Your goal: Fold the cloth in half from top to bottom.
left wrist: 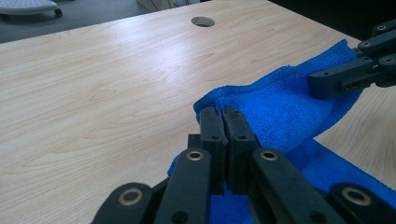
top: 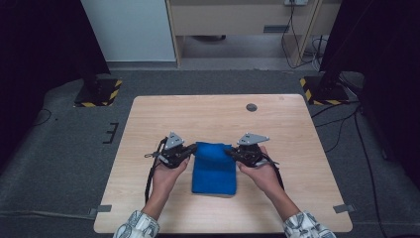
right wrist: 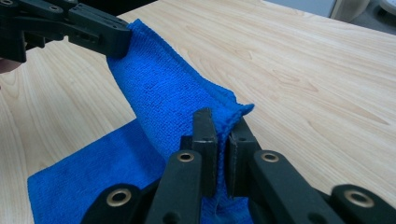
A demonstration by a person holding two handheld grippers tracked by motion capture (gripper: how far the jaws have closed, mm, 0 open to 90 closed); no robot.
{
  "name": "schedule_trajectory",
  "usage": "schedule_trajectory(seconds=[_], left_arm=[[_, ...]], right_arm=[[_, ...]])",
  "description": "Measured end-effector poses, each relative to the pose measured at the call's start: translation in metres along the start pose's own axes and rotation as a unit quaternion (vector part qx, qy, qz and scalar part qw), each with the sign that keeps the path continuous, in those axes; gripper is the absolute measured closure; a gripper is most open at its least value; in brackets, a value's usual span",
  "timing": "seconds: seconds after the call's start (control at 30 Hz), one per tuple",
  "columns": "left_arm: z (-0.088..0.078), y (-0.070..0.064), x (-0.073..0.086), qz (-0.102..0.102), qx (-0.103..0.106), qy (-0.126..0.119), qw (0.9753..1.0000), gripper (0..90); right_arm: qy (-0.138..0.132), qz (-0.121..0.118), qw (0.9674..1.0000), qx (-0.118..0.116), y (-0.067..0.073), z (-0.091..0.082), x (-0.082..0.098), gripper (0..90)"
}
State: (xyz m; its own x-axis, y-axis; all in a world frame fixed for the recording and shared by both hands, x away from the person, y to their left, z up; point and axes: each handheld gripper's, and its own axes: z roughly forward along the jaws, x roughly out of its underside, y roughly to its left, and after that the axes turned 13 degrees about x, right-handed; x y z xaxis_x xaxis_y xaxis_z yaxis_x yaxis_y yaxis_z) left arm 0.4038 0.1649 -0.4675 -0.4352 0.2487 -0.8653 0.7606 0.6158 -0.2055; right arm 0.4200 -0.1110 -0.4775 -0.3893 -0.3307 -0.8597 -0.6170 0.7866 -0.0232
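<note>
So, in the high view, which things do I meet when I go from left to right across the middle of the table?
Left gripper → blue towel → right gripper, both shut on the towel's far corners, all over the wooden table.

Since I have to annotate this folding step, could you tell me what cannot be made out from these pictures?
- Pinched corners of the blue cloth: covered by the closed jaws of the left gripper and the right gripper in their own views.
- Layers in the cloth: too small in the high view.
- Cloth's near end: cut off by the bottom edge in both gripper views.
</note>
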Motion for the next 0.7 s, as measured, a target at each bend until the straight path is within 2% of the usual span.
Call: schedule_trajectory(seconds=[0.13, 0.53, 0.7], left_arm=[[0.000, -0.001, 0.001, -0.001, 0.001, 0.001, 1.0000, 87.8], [0.001, -0.006, 0.009, 0.002, 0.008, 0.009, 0.9999, 87.8], [0.000, -0.009, 0.011, 0.002, 0.011, 0.010, 0.9999, 87.8]], right_arm=[[0.002, -0.005, 1.0000, -0.001, 0.001, 0.000, 0.001, 84.5], [0.006, 0.005, 0.9999, -0.009, 0.002, -0.002, 0.015, 81.7], [0.009, 0.000, 0.9999, -0.014, 0.005, -0.003, 0.016, 79.5]])
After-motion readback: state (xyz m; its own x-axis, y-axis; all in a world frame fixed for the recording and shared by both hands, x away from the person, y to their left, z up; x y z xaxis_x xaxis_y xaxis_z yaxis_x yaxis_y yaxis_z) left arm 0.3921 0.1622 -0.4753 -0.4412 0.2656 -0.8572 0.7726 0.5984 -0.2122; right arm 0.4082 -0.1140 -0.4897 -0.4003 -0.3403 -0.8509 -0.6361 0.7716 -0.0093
